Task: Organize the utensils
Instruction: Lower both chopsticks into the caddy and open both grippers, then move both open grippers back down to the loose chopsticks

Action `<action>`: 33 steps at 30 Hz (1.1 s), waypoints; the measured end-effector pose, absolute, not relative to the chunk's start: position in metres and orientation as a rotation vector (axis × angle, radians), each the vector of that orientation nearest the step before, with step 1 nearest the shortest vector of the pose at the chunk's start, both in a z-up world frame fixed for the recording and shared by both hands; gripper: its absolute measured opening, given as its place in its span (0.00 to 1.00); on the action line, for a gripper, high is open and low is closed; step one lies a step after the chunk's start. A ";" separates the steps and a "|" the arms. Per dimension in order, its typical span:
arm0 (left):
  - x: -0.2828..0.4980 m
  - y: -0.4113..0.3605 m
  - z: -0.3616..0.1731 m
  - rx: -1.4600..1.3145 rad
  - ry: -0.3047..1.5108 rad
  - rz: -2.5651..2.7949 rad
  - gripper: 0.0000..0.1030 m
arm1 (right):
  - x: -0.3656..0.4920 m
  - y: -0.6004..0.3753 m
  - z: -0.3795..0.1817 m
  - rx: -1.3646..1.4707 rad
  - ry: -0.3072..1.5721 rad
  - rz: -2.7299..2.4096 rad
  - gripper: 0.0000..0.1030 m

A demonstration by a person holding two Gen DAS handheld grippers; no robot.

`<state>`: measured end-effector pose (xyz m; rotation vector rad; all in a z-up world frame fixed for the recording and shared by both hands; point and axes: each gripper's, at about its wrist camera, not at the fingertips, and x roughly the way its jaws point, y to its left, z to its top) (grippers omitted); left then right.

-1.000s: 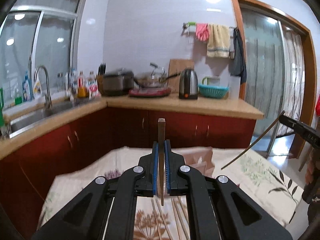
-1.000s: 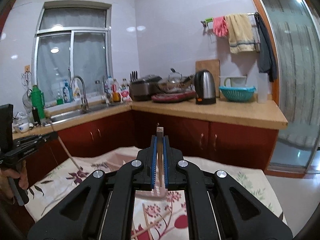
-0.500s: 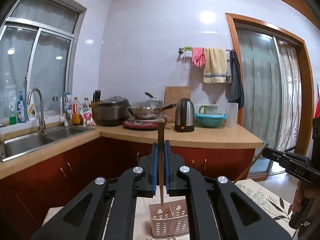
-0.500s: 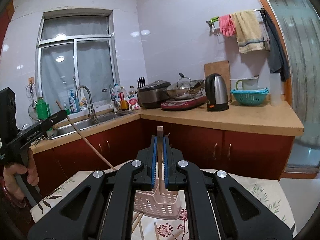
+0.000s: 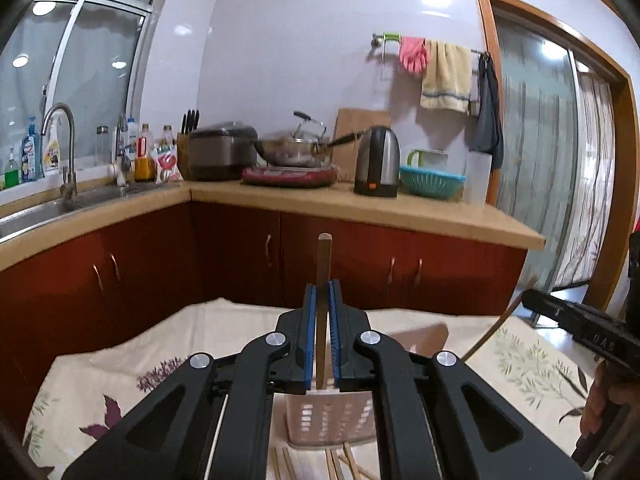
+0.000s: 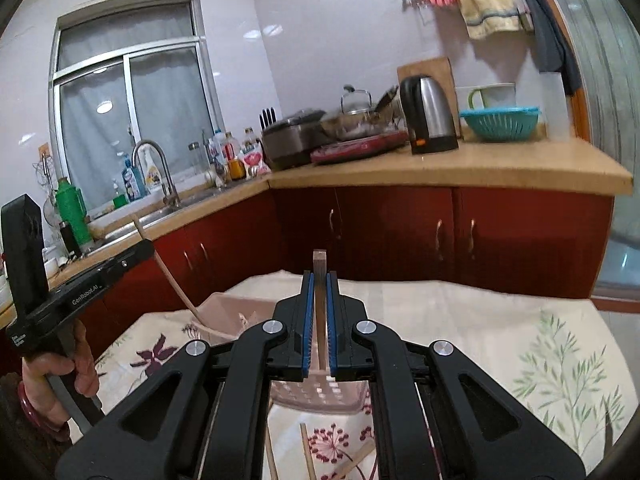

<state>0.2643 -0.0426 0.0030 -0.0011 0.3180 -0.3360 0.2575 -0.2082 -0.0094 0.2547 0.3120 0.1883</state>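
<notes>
The left tool (image 5: 321, 336) pinches one wooden chopstick (image 5: 322, 280) between its blue pads, though the jaws are just beginning to ease apart. The stick's long axis runs nearly upright in that view, its square top poking above the jaws and its lower end hanging over the pink perforated utensil basket (image 5: 332, 420). The right tool (image 6: 318, 320) is pressed together on a second chopstick (image 6: 319, 276), also standing close to vertical above the same basket (image 6: 228, 312). That makes two held sticks, one per tool. Several more chopsticks (image 5: 340, 464) lie flat on the flowered cloth of the desk (image 5: 100, 380) just in front of the basket; their exact number is unclear.
</notes>
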 end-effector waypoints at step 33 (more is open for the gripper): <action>0.136 0.011 -0.087 0.012 0.534 -0.188 0.64 | 0.119 -0.167 -0.118 0.180 0.474 0.063 0.46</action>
